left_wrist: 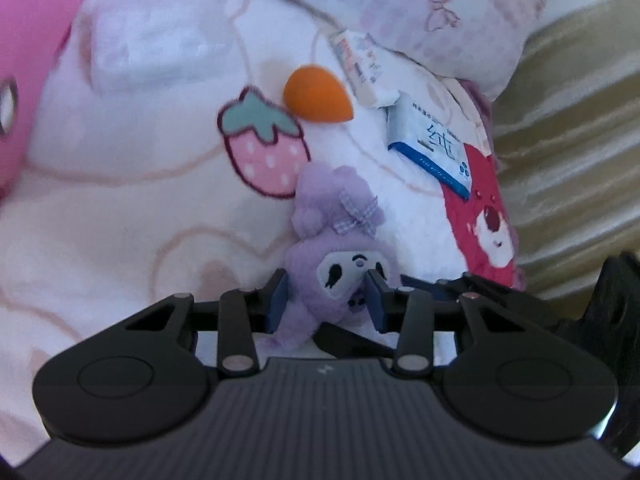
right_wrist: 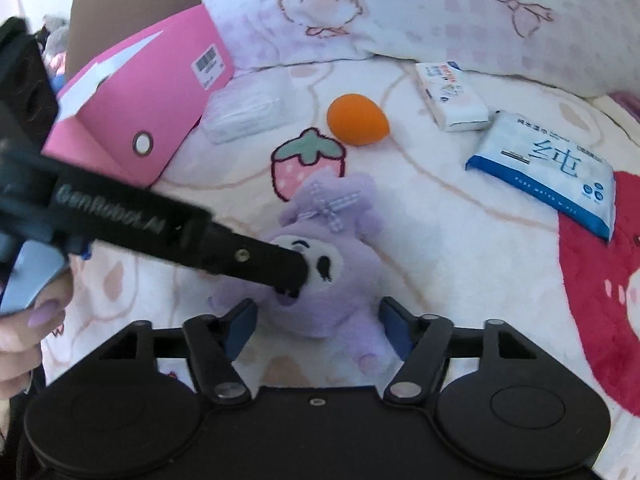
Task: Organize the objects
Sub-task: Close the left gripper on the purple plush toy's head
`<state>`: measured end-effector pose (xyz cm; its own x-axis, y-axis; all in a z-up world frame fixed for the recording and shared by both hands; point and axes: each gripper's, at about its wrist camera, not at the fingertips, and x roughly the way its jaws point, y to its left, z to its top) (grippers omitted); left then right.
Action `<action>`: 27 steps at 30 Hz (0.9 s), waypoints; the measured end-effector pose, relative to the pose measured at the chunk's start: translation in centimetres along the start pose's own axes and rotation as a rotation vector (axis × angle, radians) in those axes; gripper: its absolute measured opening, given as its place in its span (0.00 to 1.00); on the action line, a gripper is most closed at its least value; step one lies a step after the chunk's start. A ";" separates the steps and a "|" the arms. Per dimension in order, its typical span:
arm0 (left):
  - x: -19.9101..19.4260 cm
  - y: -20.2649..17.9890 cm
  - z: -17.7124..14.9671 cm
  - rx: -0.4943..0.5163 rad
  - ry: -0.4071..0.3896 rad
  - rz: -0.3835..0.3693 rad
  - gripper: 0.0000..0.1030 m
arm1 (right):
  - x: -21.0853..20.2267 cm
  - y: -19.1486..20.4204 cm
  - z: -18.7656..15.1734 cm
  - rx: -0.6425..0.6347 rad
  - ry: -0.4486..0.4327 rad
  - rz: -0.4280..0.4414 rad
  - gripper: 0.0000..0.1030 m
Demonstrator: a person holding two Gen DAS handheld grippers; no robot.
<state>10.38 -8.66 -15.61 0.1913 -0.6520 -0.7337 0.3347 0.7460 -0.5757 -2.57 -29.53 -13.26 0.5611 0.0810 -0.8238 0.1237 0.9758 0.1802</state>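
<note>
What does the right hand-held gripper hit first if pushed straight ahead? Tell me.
The purple plush toy. It already lies between the open fingers of the right hand-held gripper, so almost any advance meets its body. The left hand-held gripper is there too, closed on the toy's face.

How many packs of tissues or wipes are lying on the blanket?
2. A small white tissue pack lies below the pillow, and a larger blue-and-white wipes pack lies apart on its right, near the red patch. A clear box by the pink box has unclear contents.
</note>
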 end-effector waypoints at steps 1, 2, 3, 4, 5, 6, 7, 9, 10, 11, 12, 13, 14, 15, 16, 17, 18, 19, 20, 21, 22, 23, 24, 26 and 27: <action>-0.5 -0.6 0.0 0.038 -0.018 0.019 0.35 | -0.1 0.1 0.0 0.002 -0.008 0.002 0.73; -0.8 -1.1 0.0 0.071 -0.032 0.040 0.35 | 0.0 0.2 0.0 -0.001 -0.014 -0.001 0.73; -1.1 -1.5 0.1 0.101 -0.045 0.061 0.35 | -0.1 0.5 -0.1 -0.010 -0.020 -0.009 0.74; -1.3 -1.6 0.2 0.117 -0.052 0.061 0.35 | 0.0 0.7 0.0 -0.018 -0.024 -0.015 0.74; -1.4 -1.6 0.3 0.117 -0.052 0.046 0.35 | 0.1 0.8 0.0 -0.022 -0.027 -0.020 0.75; -1.2 -1.4 0.4 0.098 -0.038 0.028 0.35 | 0.2 0.9 -0.1 -0.021 -0.030 -0.020 0.75; -0.8 -1.1 0.5 0.071 -0.016 0.018 0.35 | 0.2 1.0 0.0 -0.019 -0.032 -0.017 0.75; 0.1 -0.5 0.4 0.040 0.024 0.033 0.35 | 0.2 1.1 0.0 -0.020 -0.036 -0.019 0.75; 0.2 -0.2 0.3 0.022 0.021 0.017 0.35 | 0.2 1.1 -0.1 -0.019 -0.040 -0.017 0.75; 0.2 -0.1 0.3 0.004 0.013 0.011 0.35 | 0.3 1.1 -0.3 -0.014 -0.050 -0.028 0.75; 0.2 0.0 0.3 0.000 0.010 0.008 0.34 | 0.3 1.1 -0.5 -0.009 -0.059 -0.030 0.75; 0.3 -0.1 0.2 0.009 0.009 0.010 0.33 | 0.4 1.0 -0.6 -0.002 -0.062 -0.027 0.70; 0.3 0.0 0.2 0.008 0.009 0.013 0.33 | 0.5 1.0 -0.6 0.004 -0.063 -0.024 0.67; 0.5 0.2 0.1 -0.009 0.019 0.012 0.32 | 0.7 1.0 -0.6 -0.004 -0.050 -0.024 0.62; 0.6 0.5 0.2 -0.033 0.029 0.006 0.32 | 0.9 1.1 -0.8 -0.020 -0.043 -0.037 0.60; 0.6 0.7 0.2 -0.051 0.029 -0.002 0.32 | 1.0 1.1 -0.9 -0.023 -0.045 -0.042 0.59; 0.6 0.8 0.2 -0.060 0.026 -0.007 0.32 | 1.0 1.3 -0.9 -0.025 -0.051 -0.047 0.58; 0.6 0.8 0.1 -0.061 0.025 -0.007 0.31 | 1.0 1.5 -0.9 -0.038 -0.054 -0.056 0.57; 0.5 0.8 0.1 -0.061 0.021 -0.004 0.31 | 1.0 1.7 -1.0 -0.045 -0.056 -0.064 0.57; 0.4 0.6 -0.1 -0.054 0.014 0.004 0.31 | 1.0 1.7 -1.0 -0.040 -0.060 -0.068 0.56; 0.3 0.3 -0.3 -0.039 0.002 0.012 0.30 | 1.1 1.8 -1.0 -0.041 -0.062 -0.073 0.56; 0.2 0.1 -0.4 -0.021 -0.011 0.023 0.29 | 1.2 2.0 -0.9 -0.047 -0.066 -0.080 0.56; 0.1 -0.1 -0.5 -0.010 -0.025 0.032 0.29 | 1.3 2.1 -0.9 -0.042 -0.070 -0.088 0.56; -0.2 -0.2 -0.6 -0.003 -0.029 0.032 0.29 | 1.2 2.3 -0.9 -0.023 -0.076 -0.098 0.56; -0.4 -0.3 -0.6 -0.004 -0.020 0.027 0.29 | 1.0 2.4 -1.1 -0.022 -0.081 -0.100 0.56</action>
<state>9.63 -8.58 -15.39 0.2184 -0.6337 -0.7421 0.3257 0.7642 -0.5568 -2.67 -26.89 -14.23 0.6114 -0.0330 -0.7906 0.1648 0.9825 0.0864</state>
